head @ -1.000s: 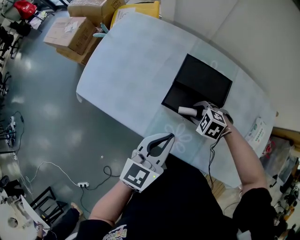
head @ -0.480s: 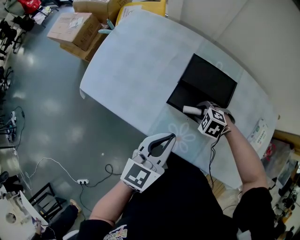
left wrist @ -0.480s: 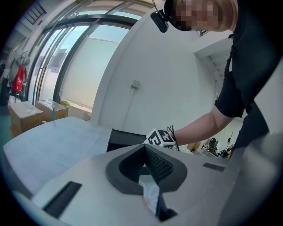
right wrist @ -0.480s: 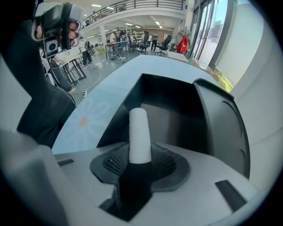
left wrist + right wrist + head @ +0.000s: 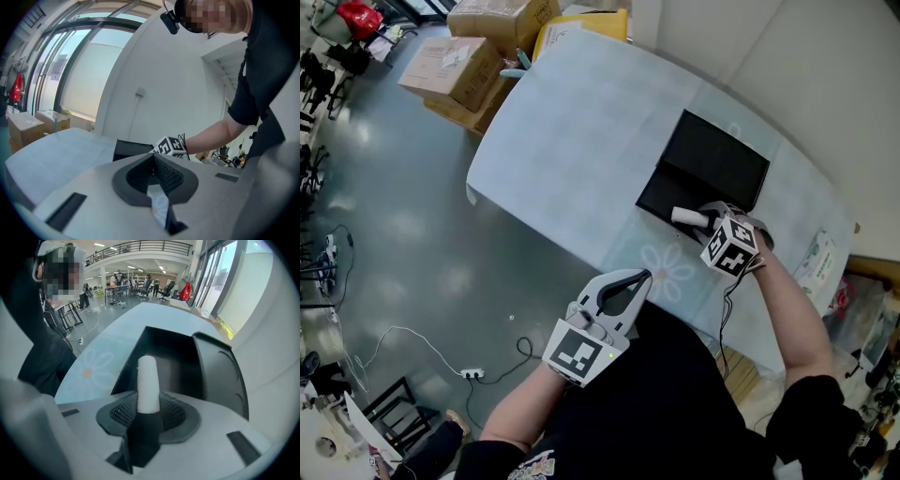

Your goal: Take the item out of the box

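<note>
A black box (image 5: 717, 150) lies open on the pale table (image 5: 581, 141), with its lid folded back. My right gripper (image 5: 705, 221) points steeply down over the box's near half. Its jaws have just been closing, and they are shut on the item (image 5: 683, 217), a short cylinder with a white end and a black base. In the right gripper view the item (image 5: 148, 378) sticks out past the pads over the dark inside of the box (image 5: 176, 357). My left gripper (image 5: 643, 275) is shut on nothing, off the table's near edge, close to my body.
Cardboard boxes (image 5: 455, 70) and a yellow box (image 5: 581, 23) stand on the floor beyond the table's far left end. A small packet (image 5: 817, 261) lies near the table's right edge. A cable and power strip (image 5: 471, 373) lie on the grey floor at left.
The head view has shifted a little. The right gripper stays over the box with the item between its jaws. The left gripper has hardly moved.
</note>
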`<action>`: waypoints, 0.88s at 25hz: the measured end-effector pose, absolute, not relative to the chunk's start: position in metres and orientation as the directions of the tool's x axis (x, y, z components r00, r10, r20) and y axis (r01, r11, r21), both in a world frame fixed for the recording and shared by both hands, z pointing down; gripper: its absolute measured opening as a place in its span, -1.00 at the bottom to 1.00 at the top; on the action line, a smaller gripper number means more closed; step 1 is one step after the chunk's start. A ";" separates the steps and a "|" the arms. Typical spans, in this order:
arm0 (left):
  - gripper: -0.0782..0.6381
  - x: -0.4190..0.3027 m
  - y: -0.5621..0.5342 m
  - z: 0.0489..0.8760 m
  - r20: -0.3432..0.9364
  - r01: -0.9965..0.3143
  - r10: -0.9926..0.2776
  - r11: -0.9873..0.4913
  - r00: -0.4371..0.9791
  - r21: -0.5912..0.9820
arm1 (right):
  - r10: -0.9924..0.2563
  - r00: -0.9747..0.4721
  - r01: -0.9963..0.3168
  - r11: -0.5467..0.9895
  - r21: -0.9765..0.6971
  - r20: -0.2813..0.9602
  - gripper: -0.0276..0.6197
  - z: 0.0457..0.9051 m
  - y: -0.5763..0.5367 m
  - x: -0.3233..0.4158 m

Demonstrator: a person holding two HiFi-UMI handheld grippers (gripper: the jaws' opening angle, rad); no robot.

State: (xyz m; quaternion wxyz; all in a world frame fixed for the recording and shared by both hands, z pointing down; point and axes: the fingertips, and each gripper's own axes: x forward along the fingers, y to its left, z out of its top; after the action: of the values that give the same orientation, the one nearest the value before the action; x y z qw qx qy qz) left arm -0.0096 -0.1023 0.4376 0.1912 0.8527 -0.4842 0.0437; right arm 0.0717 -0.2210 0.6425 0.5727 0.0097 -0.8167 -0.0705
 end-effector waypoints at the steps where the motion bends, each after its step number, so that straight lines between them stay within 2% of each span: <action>1: -0.76 -0.010 -0.100 0.436 0.256 -0.840 -0.808 -0.463 0.531 0.282 | -0.116 -0.351 0.049 0.989 0.142 0.929 -0.48 0.638 -0.222 0.072; 7: -0.76 -0.010 -0.083 0.420 0.233 -0.824 -0.796 -0.499 0.559 0.269 | -0.250 -0.414 -0.071 0.967 0.243 0.875 -0.48 0.596 -0.221 0.074; 11: -0.76 -0.009 -0.070 0.410 0.223 -0.807 -0.780 -0.532 0.585 0.256 | -0.345 -0.481 -0.217 0.938 0.272 0.806 -0.49 0.560 -0.215 0.074; 16: -0.76 -0.008 -0.054 0.397 0.200 -0.786 -0.763 -0.571 0.614 0.236 | -0.461 -0.581 -0.426 0.875 0.232 0.671 -0.49 0.501 -0.198 0.073; 22: -0.76 -0.017 -0.036 0.378 0.166 -0.764 -0.749 -0.605 0.641 0.223 | -0.603 -0.642 -0.599 0.780 0.181 0.474 -0.49 0.421 -0.164 0.070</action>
State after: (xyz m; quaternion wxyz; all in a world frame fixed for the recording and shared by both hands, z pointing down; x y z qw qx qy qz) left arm -0.0173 -0.0362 0.3777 0.1374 0.8954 -0.4226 0.0279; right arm 0.0698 -0.1635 0.4210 0.2630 0.3317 -0.9060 -0.0036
